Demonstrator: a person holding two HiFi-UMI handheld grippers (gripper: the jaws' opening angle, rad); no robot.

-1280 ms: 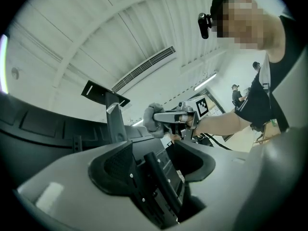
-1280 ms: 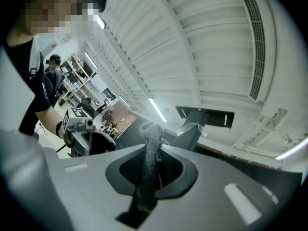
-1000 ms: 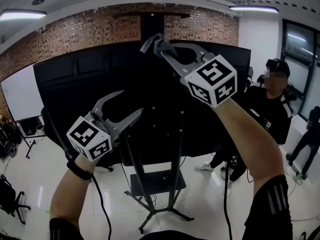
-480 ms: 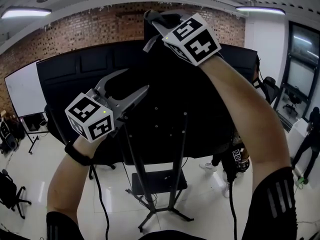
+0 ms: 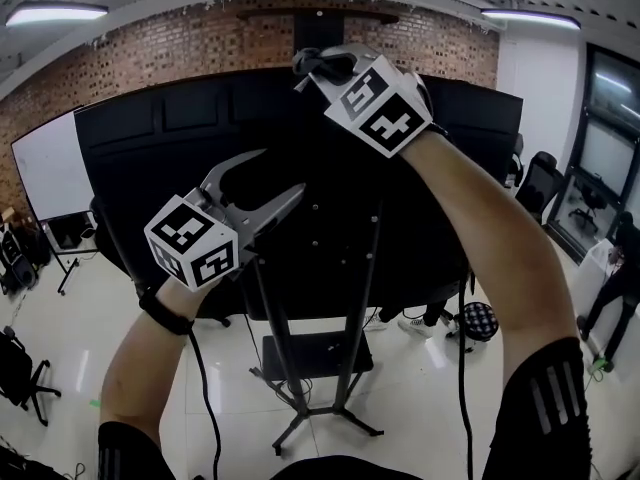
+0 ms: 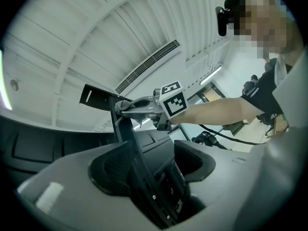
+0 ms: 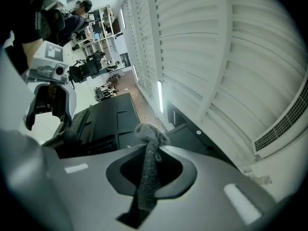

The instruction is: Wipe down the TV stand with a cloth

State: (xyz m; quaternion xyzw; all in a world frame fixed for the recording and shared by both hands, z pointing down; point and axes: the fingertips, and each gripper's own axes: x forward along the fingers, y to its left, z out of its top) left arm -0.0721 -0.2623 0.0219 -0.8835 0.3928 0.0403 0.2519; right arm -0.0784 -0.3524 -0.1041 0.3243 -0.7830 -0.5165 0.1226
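— Where's your cloth right now?
— Your right hand-held gripper point(image 5: 318, 60) is clenched on the grey cloth point(image 7: 150, 143), and a bunch of it sticks out past the jaws. You have it raised high, up at the top of the TV stand point(image 5: 315, 353), behind the black TV point(image 5: 140, 158).
— And your left?
— Your left hand-held gripper point(image 5: 282, 171) is released, jaws spread wide, lower down the stand. One dark upright of the stand runs between the jaws. Whether a pad touches it, I cannot tell.
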